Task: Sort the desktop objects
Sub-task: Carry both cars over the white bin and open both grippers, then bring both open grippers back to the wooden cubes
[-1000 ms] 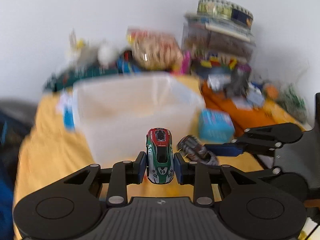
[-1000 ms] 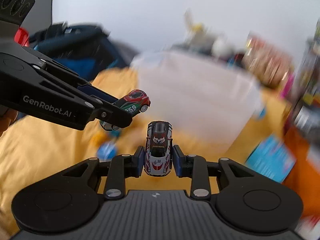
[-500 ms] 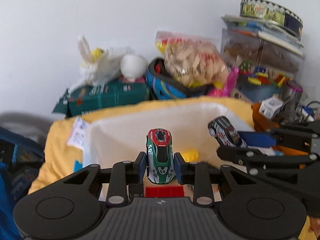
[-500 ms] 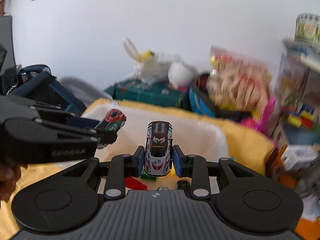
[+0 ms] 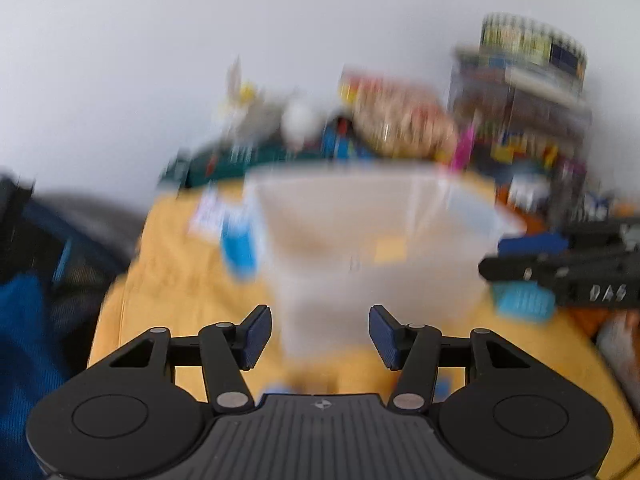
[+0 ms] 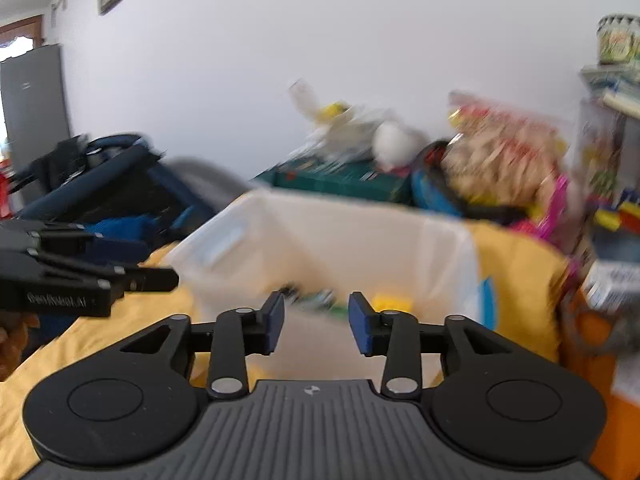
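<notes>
**Both hand-held grippers open at the bin**

The left hand-held gripper (image 5: 320, 334) has its jaws spread wide with nothing between them. It faces the near wall of the translucent bin (image 5: 380, 248), which stands on the yellow-covered worktop (image 5: 176, 280).

The right hand-held gripper (image 6: 316, 322) is likewise spread and empty, positioned just beside the bin's near rim. Inside the bin, beyond its fingertips, lie a blurred green toy car (image 6: 320, 300) and a yellow block (image 6: 392, 304).
</notes>
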Action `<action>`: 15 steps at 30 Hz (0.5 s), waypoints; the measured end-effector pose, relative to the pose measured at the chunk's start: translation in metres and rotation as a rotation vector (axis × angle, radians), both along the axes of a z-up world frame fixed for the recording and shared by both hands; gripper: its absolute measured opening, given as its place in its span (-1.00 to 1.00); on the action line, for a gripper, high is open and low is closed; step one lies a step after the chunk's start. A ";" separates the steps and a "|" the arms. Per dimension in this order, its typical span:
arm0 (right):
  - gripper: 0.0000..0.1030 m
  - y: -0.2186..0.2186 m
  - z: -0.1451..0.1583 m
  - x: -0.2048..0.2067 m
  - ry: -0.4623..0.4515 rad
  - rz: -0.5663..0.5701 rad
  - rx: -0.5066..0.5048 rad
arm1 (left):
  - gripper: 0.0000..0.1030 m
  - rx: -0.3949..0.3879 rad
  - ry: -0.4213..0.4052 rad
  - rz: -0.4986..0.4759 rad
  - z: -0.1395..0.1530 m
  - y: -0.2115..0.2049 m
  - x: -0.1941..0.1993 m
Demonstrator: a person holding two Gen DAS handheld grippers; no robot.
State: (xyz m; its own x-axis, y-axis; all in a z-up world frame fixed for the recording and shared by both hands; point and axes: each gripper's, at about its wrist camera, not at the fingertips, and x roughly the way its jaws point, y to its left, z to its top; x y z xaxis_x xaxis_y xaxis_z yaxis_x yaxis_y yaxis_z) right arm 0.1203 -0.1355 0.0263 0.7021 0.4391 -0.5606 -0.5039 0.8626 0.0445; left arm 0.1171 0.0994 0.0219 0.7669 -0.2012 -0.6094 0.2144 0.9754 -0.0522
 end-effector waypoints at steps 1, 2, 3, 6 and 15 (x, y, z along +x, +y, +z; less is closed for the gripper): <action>-0.14 0.007 -0.012 -0.005 0.031 0.031 -0.016 | 0.12 0.010 0.035 0.003 -0.011 0.002 -0.006; -0.14 0.014 -0.024 -0.009 0.064 0.068 -0.024 | 0.12 0.018 0.075 0.006 -0.023 0.004 -0.013; -0.14 0.022 -0.036 -0.011 0.101 0.107 -0.029 | 0.12 0.014 0.101 0.014 -0.032 0.006 -0.018; -0.14 0.052 -0.071 -0.018 0.164 0.211 -0.114 | 0.12 -0.050 0.136 0.029 -0.044 0.013 -0.038; -0.19 0.085 -0.107 0.005 0.163 0.210 -0.189 | 0.12 -0.081 0.147 -0.004 -0.050 0.010 -0.055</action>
State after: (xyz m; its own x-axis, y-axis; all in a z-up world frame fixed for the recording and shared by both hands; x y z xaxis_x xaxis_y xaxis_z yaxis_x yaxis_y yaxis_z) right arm 0.1248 -0.0504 -0.0802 0.5016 0.4424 -0.7434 -0.6710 0.7414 -0.0116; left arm 0.0621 0.1098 -0.0277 0.6694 -0.2570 -0.6970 0.2025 0.9659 -0.1617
